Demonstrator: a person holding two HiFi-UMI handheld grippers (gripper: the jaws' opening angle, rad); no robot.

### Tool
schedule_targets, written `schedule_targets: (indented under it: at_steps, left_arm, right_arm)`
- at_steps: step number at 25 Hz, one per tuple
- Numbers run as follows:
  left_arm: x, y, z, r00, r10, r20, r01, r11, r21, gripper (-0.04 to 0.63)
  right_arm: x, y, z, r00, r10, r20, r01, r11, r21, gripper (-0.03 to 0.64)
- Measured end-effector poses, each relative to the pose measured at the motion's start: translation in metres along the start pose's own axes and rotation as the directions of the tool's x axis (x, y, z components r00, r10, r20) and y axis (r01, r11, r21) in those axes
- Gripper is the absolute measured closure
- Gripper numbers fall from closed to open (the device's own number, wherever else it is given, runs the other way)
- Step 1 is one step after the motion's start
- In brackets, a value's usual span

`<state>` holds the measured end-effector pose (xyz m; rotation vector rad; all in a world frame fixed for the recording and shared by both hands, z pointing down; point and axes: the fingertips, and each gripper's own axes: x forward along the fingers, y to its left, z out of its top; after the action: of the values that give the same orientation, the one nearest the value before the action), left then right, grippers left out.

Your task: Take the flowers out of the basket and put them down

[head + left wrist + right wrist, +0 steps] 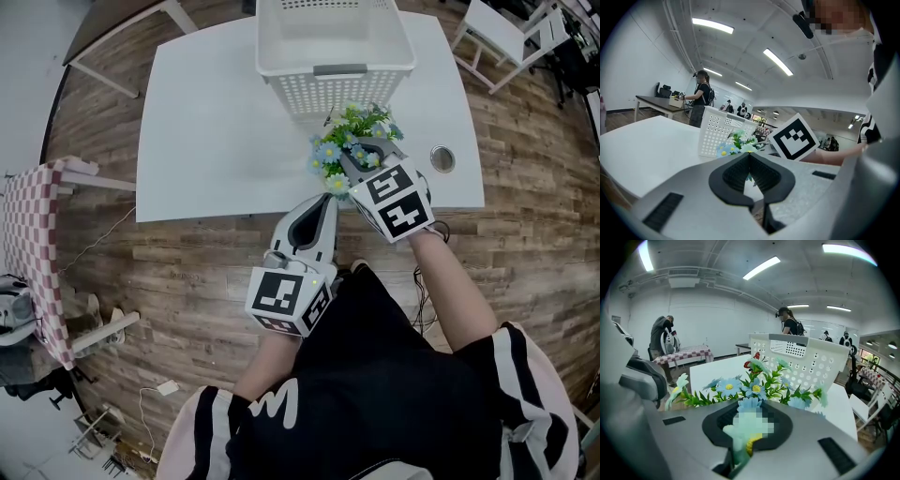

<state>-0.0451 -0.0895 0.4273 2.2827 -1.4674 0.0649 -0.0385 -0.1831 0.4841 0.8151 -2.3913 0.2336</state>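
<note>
A bunch of blue and white artificial flowers point(349, 139) with green leaves hangs over the white table point(206, 131), just in front of the white perforated basket point(333, 52). My right gripper point(362, 157) is shut on the flowers; in the right gripper view the stems and a blossom sit between the jaws point(747, 411), and the blooms point(754, 386) fan out ahead of the basket point(806, 362). My left gripper point(327, 200) is at the table's front edge, left of the bunch, shut with nothing in it point(750, 158). It looks at the flowers point(736, 143).
A round grommet hole point(442, 158) lies in the table right of the flowers. A red-checkered table point(33, 253) stands far left, white furniture point(497, 33) at the upper right. A person point(701, 101) stands behind the basket point(717, 133) in the gripper views.
</note>
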Motion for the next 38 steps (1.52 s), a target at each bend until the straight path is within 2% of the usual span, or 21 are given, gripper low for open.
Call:
schedule_targets:
  at_steps: [6, 11, 18, 24, 34, 38]
  left_arm:
    - [-0.003, 0.0, 0.003, 1.0, -0.002, 0.003, 0.002, 1.0, 0.003, 0.591]
    - [-0.007, 0.0, 0.004, 1.0, 0.0, 0.008, 0.0, 1.0, 0.0, 0.591]
    - [-0.014, -0.001, 0.005, 1.0, -0.008, 0.015, 0.008, 1.0, -0.013, 0.591]
    - [-0.018, 0.0, 0.012, 0.999, -0.009, 0.031, 0.009, 1.0, -0.008, 0.591]
    - [-0.026, -0.008, 0.025, 0.998, -0.034, 0.056, 0.033, 0.999, 0.015, 0.591]
    - [-0.029, -0.01, 0.032, 0.997, -0.043, 0.07, 0.042, 0.999, 0.025, 0.591]
  right_arm:
    - [0.001, -0.001, 0.002, 1.0, -0.009, 0.024, 0.009, 1.0, -0.003, 0.569]
    - [-0.002, -0.003, 0.006, 0.998, -0.03, 0.052, 0.029, 0.999, 0.015, 0.514]
    - [-0.013, 0.0, 0.017, 0.993, -0.03, 0.11, 0.02, 0.996, 0.089, 0.482]
    - [-0.031, -0.006, 0.032, 0.981, -0.121, 0.152, 0.122, 0.993, 0.006, 0.471]
    - [-0.077, 0.01, 0.057, 0.945, -0.142, 0.294, 0.136, 0.99, 0.038, 0.472]
    - [-0.09, 0.025, 0.058, 0.946, -0.105, 0.306, 0.091, 0.994, 0.058, 0.479]
